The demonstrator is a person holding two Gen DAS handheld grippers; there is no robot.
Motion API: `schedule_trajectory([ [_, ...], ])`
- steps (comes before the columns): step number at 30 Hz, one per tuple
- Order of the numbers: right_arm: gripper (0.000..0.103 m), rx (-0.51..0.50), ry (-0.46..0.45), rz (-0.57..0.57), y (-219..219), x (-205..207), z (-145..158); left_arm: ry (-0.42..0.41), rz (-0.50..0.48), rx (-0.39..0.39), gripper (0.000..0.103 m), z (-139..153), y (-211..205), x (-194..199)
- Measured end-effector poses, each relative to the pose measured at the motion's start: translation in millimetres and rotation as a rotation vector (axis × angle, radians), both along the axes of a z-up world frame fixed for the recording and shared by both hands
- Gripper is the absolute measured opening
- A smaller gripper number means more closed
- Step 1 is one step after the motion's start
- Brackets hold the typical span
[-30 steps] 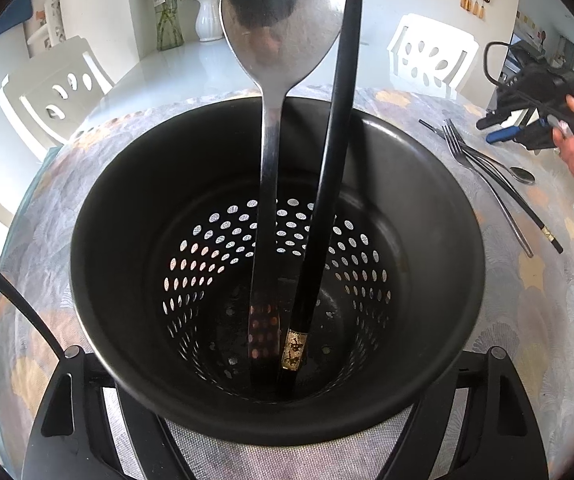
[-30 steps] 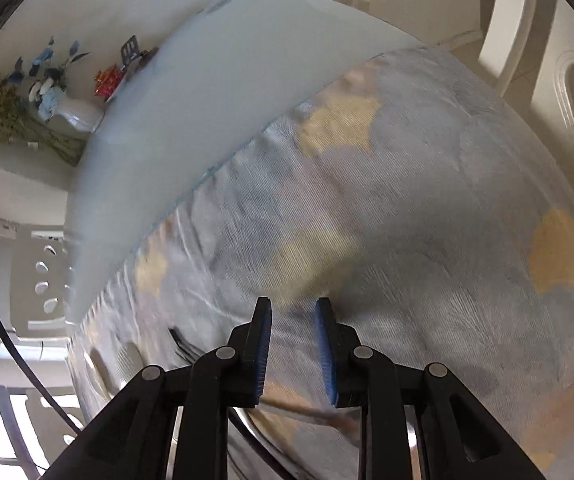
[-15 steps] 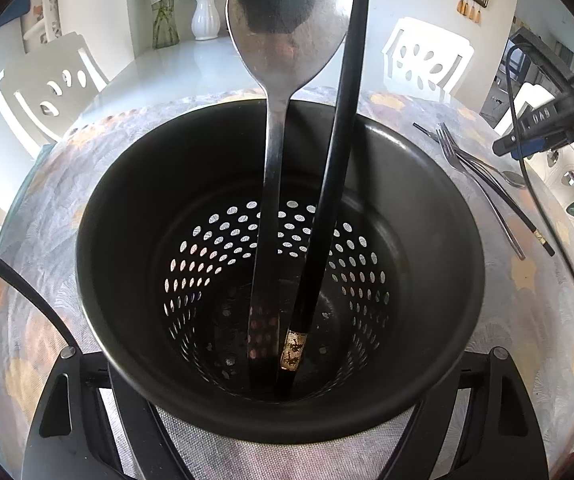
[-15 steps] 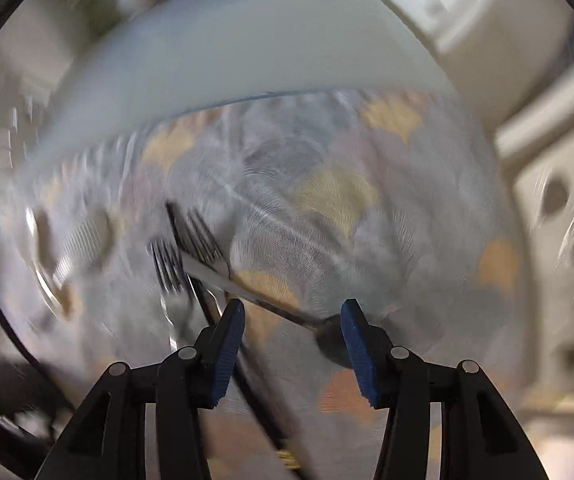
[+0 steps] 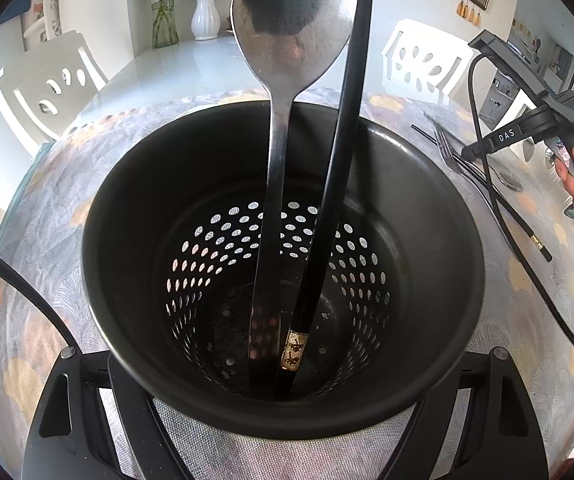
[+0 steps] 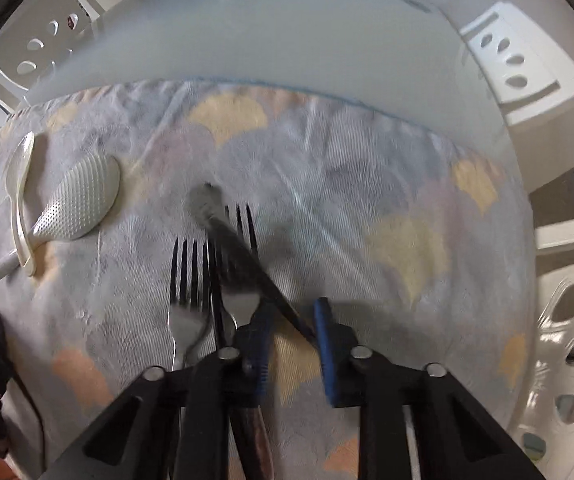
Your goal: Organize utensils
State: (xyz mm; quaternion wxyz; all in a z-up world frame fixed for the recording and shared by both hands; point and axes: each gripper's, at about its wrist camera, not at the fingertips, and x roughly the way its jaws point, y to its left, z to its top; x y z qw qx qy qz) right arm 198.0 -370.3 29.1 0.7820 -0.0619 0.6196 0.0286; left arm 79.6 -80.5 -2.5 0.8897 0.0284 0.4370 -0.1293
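In the left wrist view my left gripper point(image 5: 285, 384) is shut on the near rim of a black perforated utensil holder point(image 5: 439, 216). A steel spoon point(image 5: 287, 24) and a black chopstick point(image 5: 347, 92) stand in it. My right gripper point(image 5: 487, 146) shows at the right, held by a hand over cutlery on the cloth. In the right wrist view my right gripper point(image 6: 293, 332) is open, its blue pads point(image 6: 323, 332) just above two steel forks point(image 6: 191, 280), a black chopstick point(image 6: 217, 300) and a small spoon point(image 6: 243, 252) that lies across them.
A white rice paddle point(image 6: 79, 200) and a white spoon point(image 6: 17, 196) lie on the patterned cloth point(image 6: 367, 200) at the left. White chairs point(image 6: 519, 72) ring the glass table. A vase of flowers point(image 5: 203, 8) stands at the back.
My right gripper has opened wider and swung down over the forks, chopstick and small spoon. My left gripper still holds the utensil holder, which has barely moved.
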Motion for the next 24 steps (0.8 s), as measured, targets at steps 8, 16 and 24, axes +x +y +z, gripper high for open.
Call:
schedule_trajectory([
  [8, 0.001, 0.176, -0.185, -0.150, -35.4, -32.2, 56.7, -0.001, 0.000, 0.004, 0.082, -1.0, -0.8, -0.7],
  [16, 0.001, 0.257, -0.313, -0.216, -47.4, -66.2, 109.9, -0.002, 0.000, 0.009, 0.082, -1.3, -2.3, -1.5],
  [24, 0.001, 0.307, -0.434, -0.185, -23.5, -72.8, 159.1, -0.002, 0.000, 0.012, 0.082, -1.5, -3.9, -2.0],
])
